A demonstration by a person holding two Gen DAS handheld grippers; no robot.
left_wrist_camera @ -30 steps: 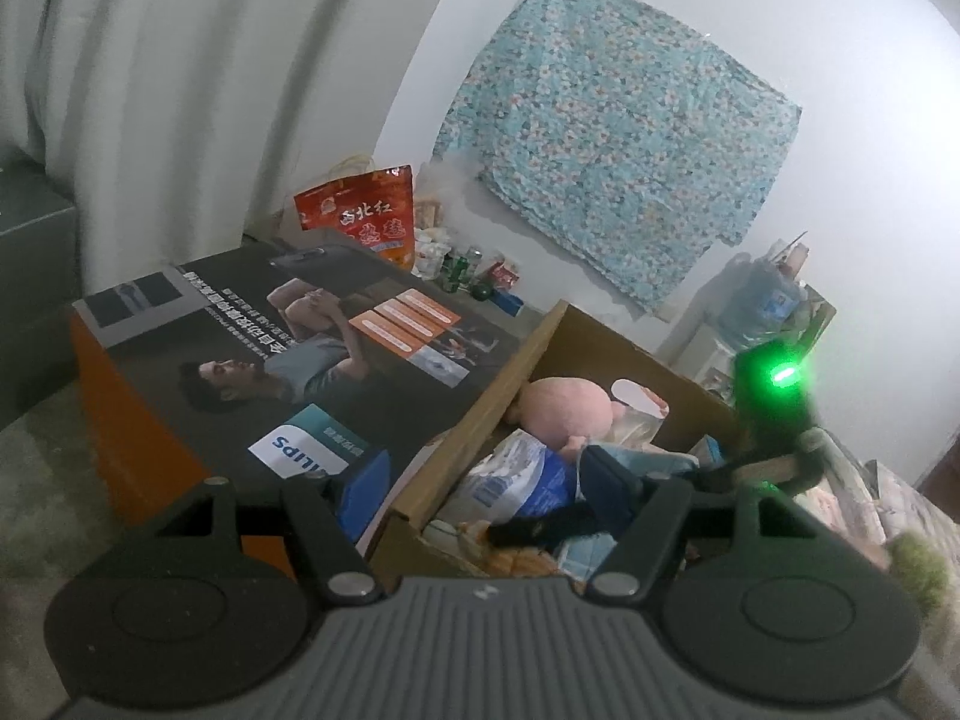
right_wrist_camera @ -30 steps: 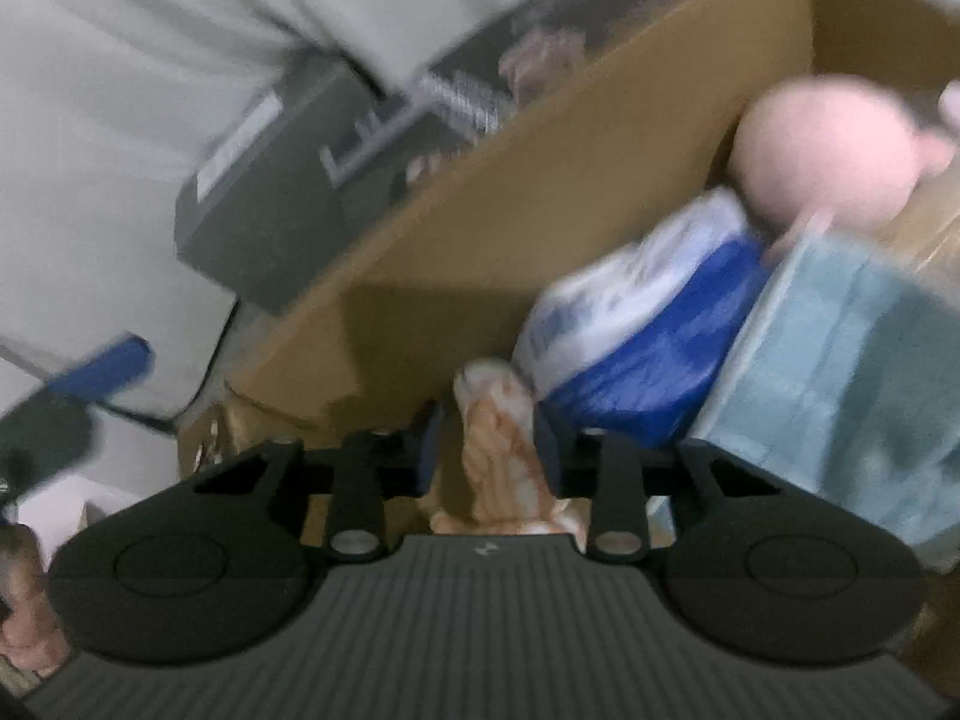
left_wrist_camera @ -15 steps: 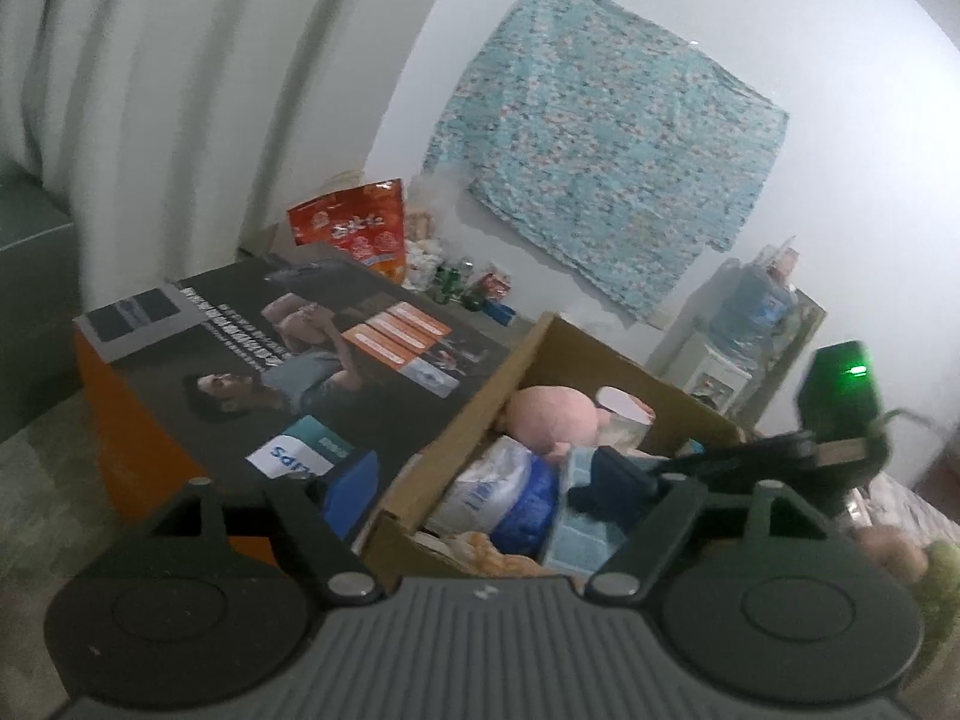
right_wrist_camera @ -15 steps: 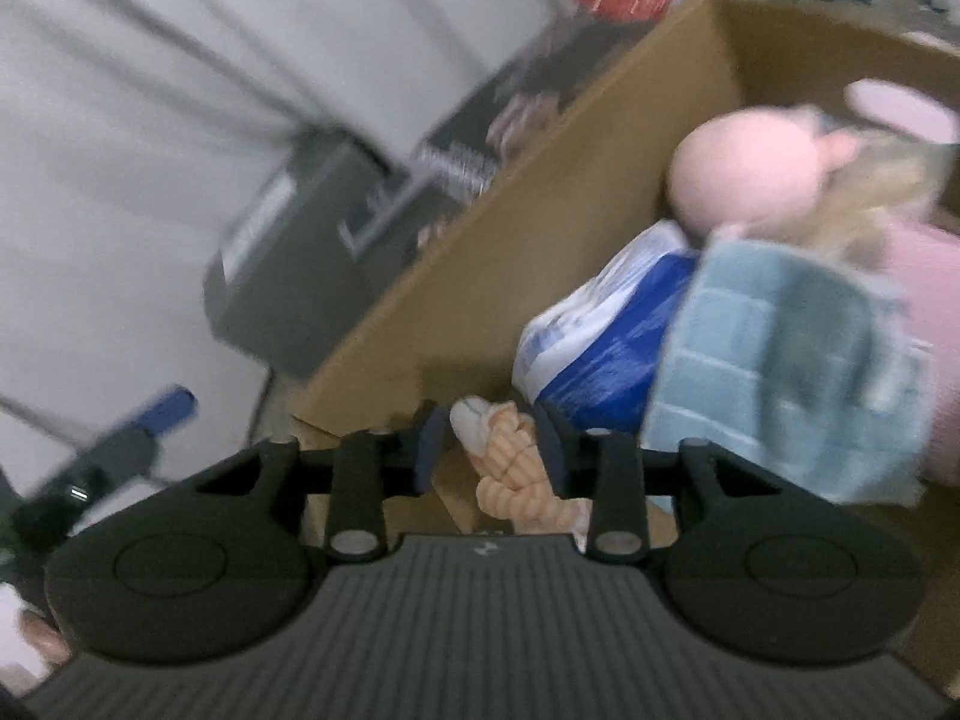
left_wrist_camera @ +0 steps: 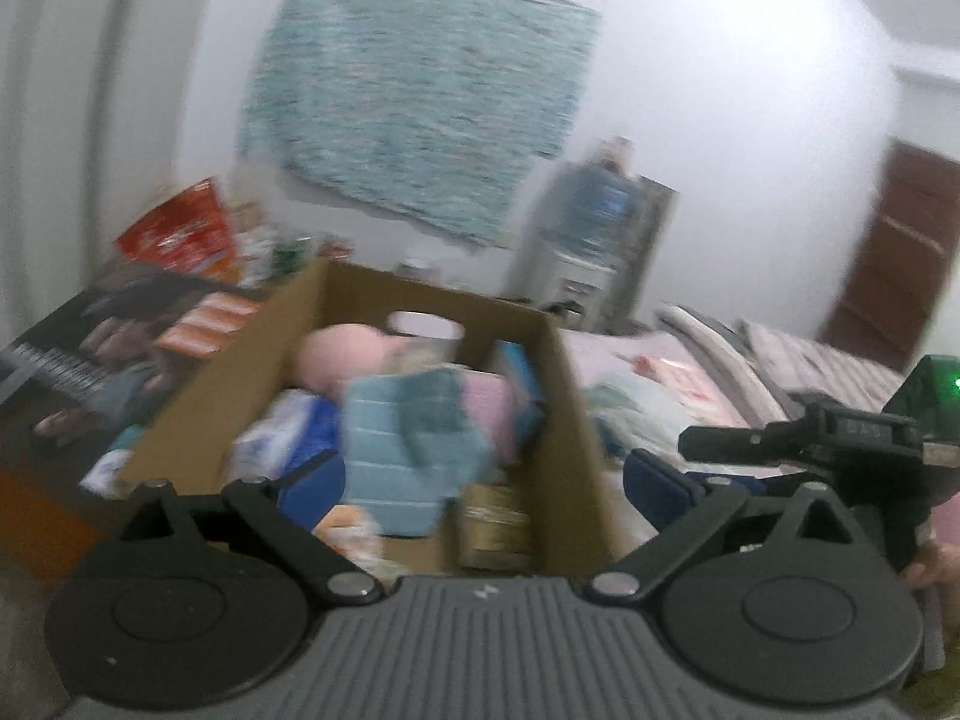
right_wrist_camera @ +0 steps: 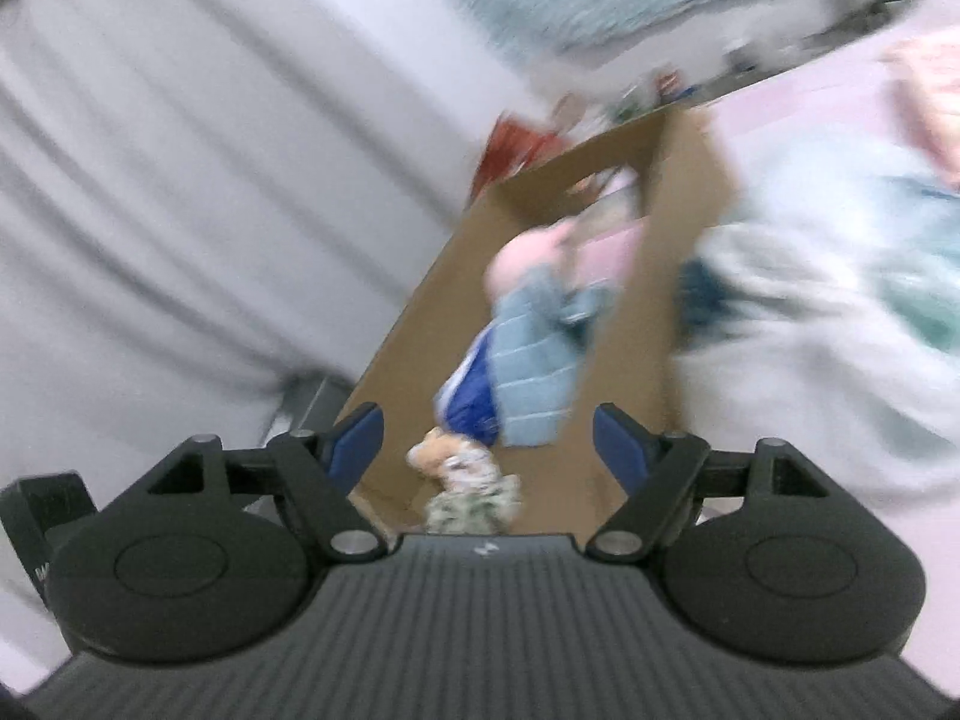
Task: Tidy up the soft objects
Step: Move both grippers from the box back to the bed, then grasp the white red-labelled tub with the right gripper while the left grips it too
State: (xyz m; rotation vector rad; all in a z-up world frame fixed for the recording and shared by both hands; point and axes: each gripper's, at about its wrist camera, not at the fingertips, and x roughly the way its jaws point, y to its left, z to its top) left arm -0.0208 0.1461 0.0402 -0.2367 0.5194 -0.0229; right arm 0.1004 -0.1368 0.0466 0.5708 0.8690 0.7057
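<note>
Both views are smeared with motion blur. The left gripper (left_wrist_camera: 483,483) has its fingers (left_wrist_camera: 312,483) spread wide, having just been opening, and nothing sits between them; it looks down into an open cardboard box (left_wrist_camera: 564,396). Inside the box a light blue towel (left_wrist_camera: 408,450) lies crumpled on top of the pile, with a pink round plush toy (left_wrist_camera: 339,354) behind it toward the far wall, a blue and white bag (left_wrist_camera: 288,438) to its left and a pink cloth (left_wrist_camera: 486,402) to its right. An orange and white soft toy (left_wrist_camera: 348,525) lies at the near end of the box, low in the view.

The right gripper (right_wrist_camera: 489,441) also has its fingers (right_wrist_camera: 354,441) apart, having just been opening, and they grip nothing. The orange and white soft toy (right_wrist_camera: 447,453) shows between them but clear of both pads, lying at the near end of the box (right_wrist_camera: 660,324). The towel (right_wrist_camera: 531,378) and the blue bag (right_wrist_camera: 471,399) lie just beyond it.

To the left of the box stands a large dark printed carton (left_wrist_camera: 114,348) with a red bag (left_wrist_camera: 180,234) behind it. A patterned blue cloth (left_wrist_camera: 420,78) hangs on the white wall. To the right lies a bed with pale bedding (left_wrist_camera: 690,372)
</note>
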